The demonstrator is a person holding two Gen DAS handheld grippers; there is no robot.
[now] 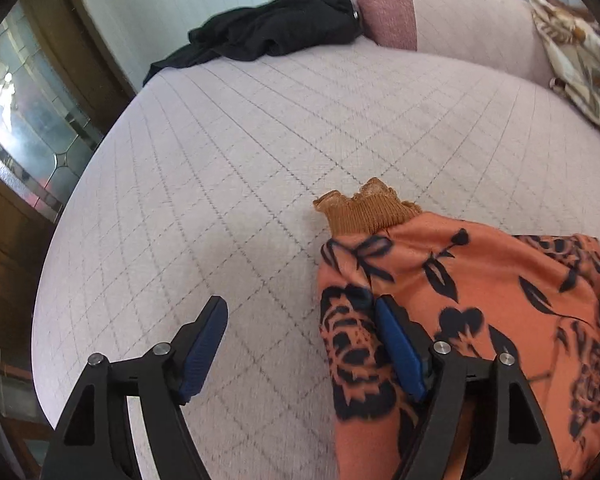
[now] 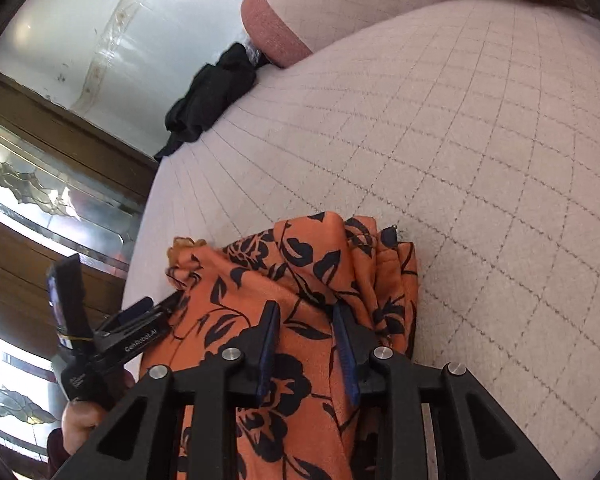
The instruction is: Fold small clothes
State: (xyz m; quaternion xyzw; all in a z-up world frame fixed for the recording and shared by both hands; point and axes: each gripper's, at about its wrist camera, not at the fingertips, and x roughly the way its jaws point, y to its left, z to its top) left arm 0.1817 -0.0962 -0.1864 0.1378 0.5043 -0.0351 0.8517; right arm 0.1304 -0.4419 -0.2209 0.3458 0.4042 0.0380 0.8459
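Note:
An orange garment with a black flower print [image 1: 472, 312] and a ribbed tan cuff [image 1: 370, 210] lies on a pale quilted couch seat [image 1: 240, 160]. My left gripper [image 1: 300, 316] is open, its right finger [image 1: 400, 348] resting against the garment's left edge, its left finger over bare seat. In the right wrist view the garment [image 2: 300, 280] is bunched in folds. My right gripper [image 2: 306, 312] has its jaws partly closed around a raised fold of the fabric, with a gap still showing between the pads. The left gripper also shows there [image 2: 156, 308] at the garment's left edge.
A black garment [image 1: 268, 36] lies crumpled at the seat's far left corner, next to a pink armrest end [image 1: 384, 8]. A patterned cream cloth [image 1: 580, 60] hangs at the far right. A wooden cabinet with leaded glass [image 1: 28, 120] stands left of the couch.

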